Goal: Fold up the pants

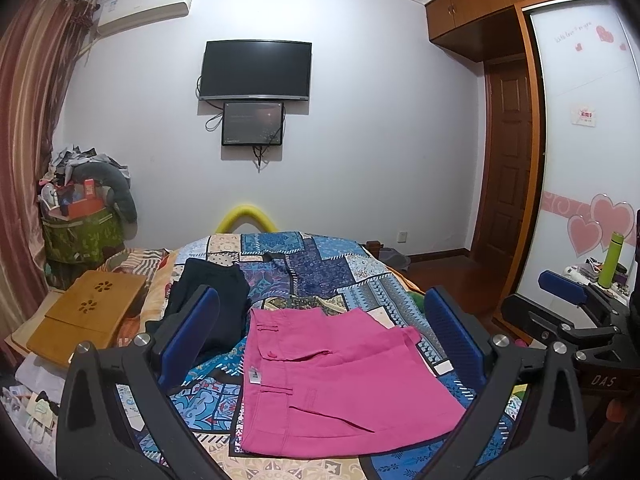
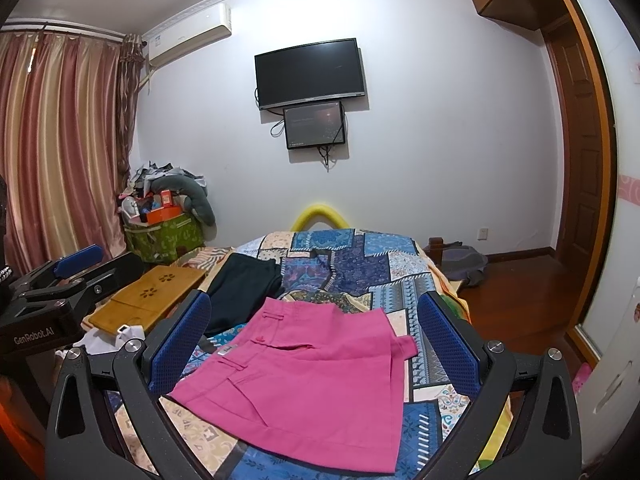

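Note:
Pink pants point(image 1: 340, 380) lie folded into a flat rectangle on the patchwork bedspread point(image 1: 328, 268), waistband toward the left. They also show in the right wrist view point(image 2: 312, 384). My left gripper point(image 1: 320, 340) is open and empty, held above the pants with blue pads on either side. My right gripper point(image 2: 316, 340) is open and empty above the same pants. The right gripper shows at the right edge of the left wrist view point(image 1: 568, 308). The left gripper shows at the left edge of the right wrist view point(image 2: 72, 276).
A dark folded garment point(image 1: 216, 292) lies on the bed behind the pink pants. A wooden lap tray point(image 1: 88, 312) sits to the left. A green bag piled with clutter point(image 1: 80, 224) stands by the curtain. A green bottle point(image 1: 612, 260) stands on a side table.

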{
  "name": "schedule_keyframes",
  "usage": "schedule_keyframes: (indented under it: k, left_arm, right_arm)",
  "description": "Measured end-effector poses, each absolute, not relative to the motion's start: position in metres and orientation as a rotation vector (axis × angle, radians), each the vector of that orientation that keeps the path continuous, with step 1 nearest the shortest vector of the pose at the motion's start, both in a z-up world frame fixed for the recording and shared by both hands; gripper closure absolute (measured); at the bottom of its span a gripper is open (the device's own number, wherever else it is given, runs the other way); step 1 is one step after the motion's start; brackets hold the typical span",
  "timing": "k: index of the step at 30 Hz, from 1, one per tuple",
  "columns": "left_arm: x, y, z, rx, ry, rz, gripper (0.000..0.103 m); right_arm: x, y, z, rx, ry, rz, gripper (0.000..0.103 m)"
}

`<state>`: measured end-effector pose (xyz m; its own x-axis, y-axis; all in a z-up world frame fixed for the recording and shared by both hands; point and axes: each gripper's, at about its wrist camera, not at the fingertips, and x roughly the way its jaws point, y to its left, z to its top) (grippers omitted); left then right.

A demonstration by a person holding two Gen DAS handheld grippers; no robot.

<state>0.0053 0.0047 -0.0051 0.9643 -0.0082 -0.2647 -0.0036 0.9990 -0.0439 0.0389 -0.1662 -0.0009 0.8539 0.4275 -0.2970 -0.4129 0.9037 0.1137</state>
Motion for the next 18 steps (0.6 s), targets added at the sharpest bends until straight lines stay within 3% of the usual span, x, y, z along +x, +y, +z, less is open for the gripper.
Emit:
schedule_keyframes:
  k: [18]
  left_arm:
    - [0.0051, 0.0054, -0.0087, -0.048, 0.262, -0.006, 0.0]
  right_arm:
    - [0.0409, -0.1683, 0.0013, 0.051, 0.323, 0.44, 0.0]
